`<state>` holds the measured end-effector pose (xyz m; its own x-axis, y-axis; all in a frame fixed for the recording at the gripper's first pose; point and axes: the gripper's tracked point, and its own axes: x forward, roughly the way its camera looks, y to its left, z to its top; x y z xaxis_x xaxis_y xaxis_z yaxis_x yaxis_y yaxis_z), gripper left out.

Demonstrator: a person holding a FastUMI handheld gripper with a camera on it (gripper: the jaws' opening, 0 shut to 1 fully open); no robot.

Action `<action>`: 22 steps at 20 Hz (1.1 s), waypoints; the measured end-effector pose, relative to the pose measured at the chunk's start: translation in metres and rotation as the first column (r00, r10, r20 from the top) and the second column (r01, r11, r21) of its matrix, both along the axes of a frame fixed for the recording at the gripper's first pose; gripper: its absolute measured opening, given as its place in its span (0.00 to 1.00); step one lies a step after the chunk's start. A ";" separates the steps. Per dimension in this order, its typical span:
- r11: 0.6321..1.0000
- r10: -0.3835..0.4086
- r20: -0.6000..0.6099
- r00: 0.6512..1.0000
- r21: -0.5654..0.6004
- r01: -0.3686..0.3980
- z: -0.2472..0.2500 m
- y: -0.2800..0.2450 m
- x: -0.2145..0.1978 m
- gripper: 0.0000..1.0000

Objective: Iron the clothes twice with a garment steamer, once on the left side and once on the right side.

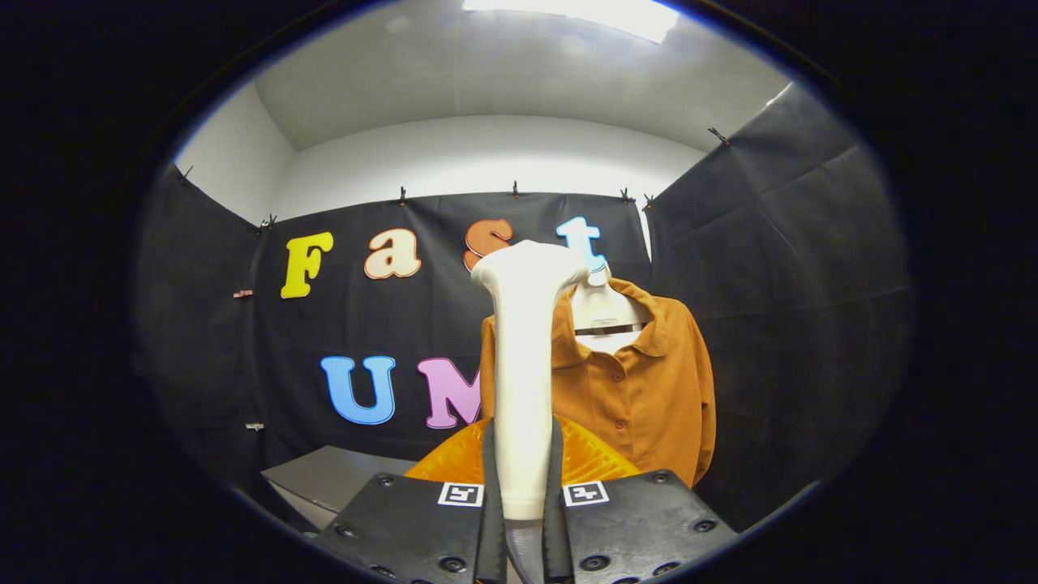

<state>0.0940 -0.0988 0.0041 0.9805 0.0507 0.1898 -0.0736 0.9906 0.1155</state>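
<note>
A white garment steamer [523,365] stands upright between my fingers, its head at the top turned toward the garment. My gripper [523,487] is shut on the steamer's handle, both fingers [489,487] pressing its sides. Beyond it hangs an orange button-up shirt [641,389] on a white hanger [602,312], slightly to the right of the steamer. The steamer's head covers the shirt's left shoulder. An orange translucent part [588,462] bulges just behind the fingers at the steamer's base.
A grey table surface [340,478] lies low to the left of the fingers. Black cloth walls close in the booth behind and on both sides of the shirt.
</note>
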 end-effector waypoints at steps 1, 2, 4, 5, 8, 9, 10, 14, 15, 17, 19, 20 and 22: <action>1.000 -0.001 -0.002 1.000 0.001 0.001 -0.003 -0.008 0.006 0.21; 1.000 -0.005 -0.010 1.000 0.002 0.005 -0.008 -0.016 0.013 0.21; 1.000 -0.019 -0.028 0.999 0.004 0.019 -0.021 -0.030 0.029 0.21; 1.000 -0.026 -0.032 0.999 -0.004 0.026 -0.026 -0.036 0.037 0.21; 1.000 -0.006 -0.052 0.999 -0.024 0.005 -0.048 -0.041 0.061 0.21; 1.000 0.002 -0.060 0.998 -0.027 -0.003 -0.055 -0.042 0.069 0.21; 0.999 0.005 -0.069 0.998 -0.033 -0.008 -0.063 -0.043 0.077 0.21; 0.999 0.010 -0.107 0.994 -0.041 -0.014 -0.089 -0.042 0.105 0.21; 0.999 0.003 -0.125 0.992 -0.047 -0.009 -0.097 -0.043 0.110 0.21; 0.999 -0.003 -0.159 0.987 -0.045 -0.005 -0.114 -0.045 0.116 0.21; 0.999 0.001 -0.173 0.985 -0.037 -0.008 -0.125 -0.044 0.118 0.21; 0.999 0.000 -0.179 0.984 -0.044 -0.008 -0.131 -0.044 0.119 0.21; 0.998 0.004 -0.198 0.980 -0.057 -0.015 -0.142 -0.043 0.118 0.21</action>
